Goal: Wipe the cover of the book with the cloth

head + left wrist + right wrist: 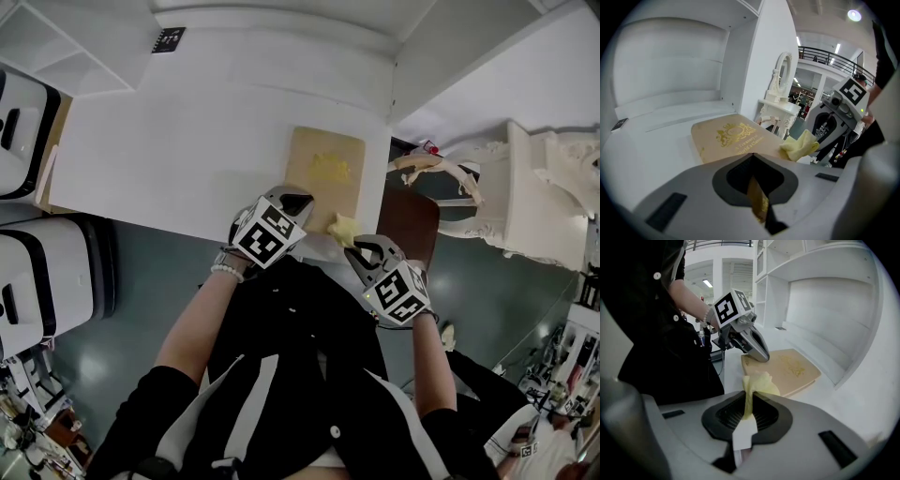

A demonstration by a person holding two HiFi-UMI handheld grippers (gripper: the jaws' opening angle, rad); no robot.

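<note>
A tan book [323,169] with a gold crest lies flat on the white desk [187,141], near its front right corner. My left gripper [300,201] is shut on the book's near left edge; in the left gripper view the tan edge [757,199] shows between the jaws and the cover [729,138] stretches ahead. My right gripper [357,246] is shut on a crumpled yellow cloth [342,228], held at the book's near right corner. In the right gripper view the cloth [758,383] rises from the jaws in front of the book [790,369], with the left gripper [757,345] beyond.
The desk sits in a white alcove with shelves [825,268] above and a wall to the right. A brown chair seat [409,220] and an ornate white dresser [525,187] stand right of the desk. White cases [42,281] stand at the left.
</note>
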